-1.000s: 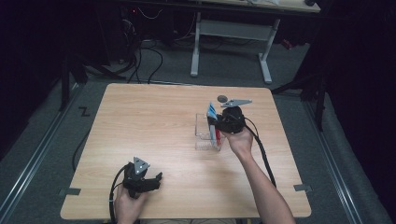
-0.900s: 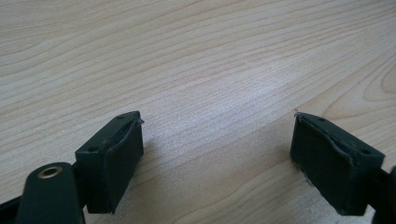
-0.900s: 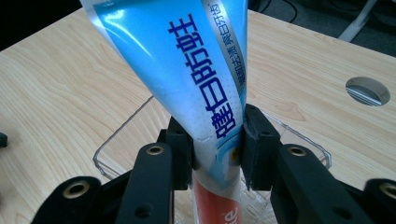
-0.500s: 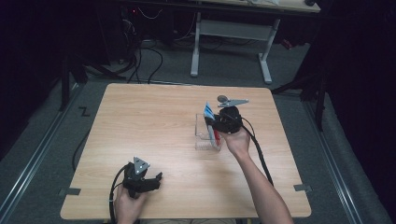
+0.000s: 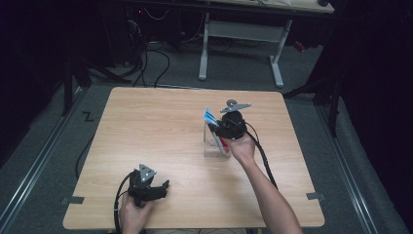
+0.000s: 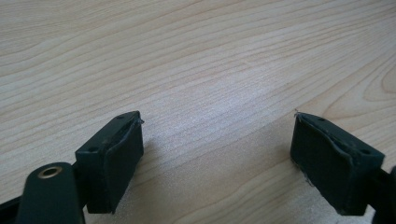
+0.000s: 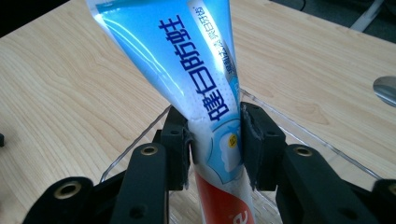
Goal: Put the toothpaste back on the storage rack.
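1. the right gripper (image 7: 215, 140) has its jaws closed on a blue, white and red toothpaste tube (image 7: 187, 70), pinching it across its lower body; the tube stands nearly upright at centre frame in the right gripper view, its red end down inside a clear plastic box (image 7: 299, 126).
2. judged from this, the step in hand is moving the tube in or out of the box. to do it well, the person should keep the grip firm and travel straight along the tube's length, so the soft body does not bend or drag on the box's rim and tip the light container.
3. the left gripper (image 6: 217, 154) rests with jaws wide apart, nothing between them, over bare wooden table (image 6: 196, 56).
4. the high view places the box (image 5: 214, 146) right of centre and the left gripper (image 5: 146, 187) in the lower left, well apart from it.
5. the right gripper view alone makes the tube's printed lettering legible and shows a shiny rounded object (image 7: 385, 88) at its right edge, too cropped to identify.
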A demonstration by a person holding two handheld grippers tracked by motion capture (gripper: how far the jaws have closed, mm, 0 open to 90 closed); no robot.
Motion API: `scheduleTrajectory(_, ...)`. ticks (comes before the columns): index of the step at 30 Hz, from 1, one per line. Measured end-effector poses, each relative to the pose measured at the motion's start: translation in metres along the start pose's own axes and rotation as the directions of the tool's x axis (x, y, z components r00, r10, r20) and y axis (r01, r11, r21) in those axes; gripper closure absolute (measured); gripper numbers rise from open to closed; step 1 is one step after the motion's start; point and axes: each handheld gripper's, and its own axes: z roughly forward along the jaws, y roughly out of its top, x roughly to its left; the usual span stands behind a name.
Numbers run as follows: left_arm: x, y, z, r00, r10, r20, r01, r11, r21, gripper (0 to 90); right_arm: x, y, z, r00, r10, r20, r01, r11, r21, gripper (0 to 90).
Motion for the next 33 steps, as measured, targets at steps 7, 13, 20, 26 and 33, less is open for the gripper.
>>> scheduleTrajectory(7, 0.000, 0.000, 0.000, 1.0000, 0.001, 0.000, -0.001, 1.0000, 0.001, 17.4, -0.002, -0.001, 0.003, 0.9999, 0.016, -0.003, -0.016, 1.000, 0.012, 63.5)
scheduleTrajectory(13, 0.000, 0.000, 0.000, 1.0000, 0.000, 0.000, 0.000, 1.0000, 0.000, 17.4, -0.005, -0.001, -0.006, 0.9991, 0.042, -0.006, -0.042, 0.999, -0.020, 54.8)
scheduleTrajectory(20, 0.000, 0.000, 0.000, 1.0000, 0.000, 0.000, 0.000, 1.0000, 0.000, 17.3, -0.007, -0.002, -0.021, 0.9993, 0.037, -0.008, -0.037, 0.998, -0.050, 53.2)
scheduleTrajectory(26, 0.000, 0.000, 0.000, 1.0000, 0.000, 0.000, 0.000, 1.0000, 0.000, 17.3, -0.009, -0.004, -0.029, 0.9991, 0.041, -0.001, -0.041, 0.996, -0.076, 53.1)
scheduleTrajectory(33, 0.000, 0.000, 0.000, 1.0000, -0.001, 0.000, 0.001, 1.0000, 0.000, 17.3, -0.014, -0.010, -0.039, 0.9983, 0.058, 0.008, -0.057, 0.993, -0.108, 53.5)
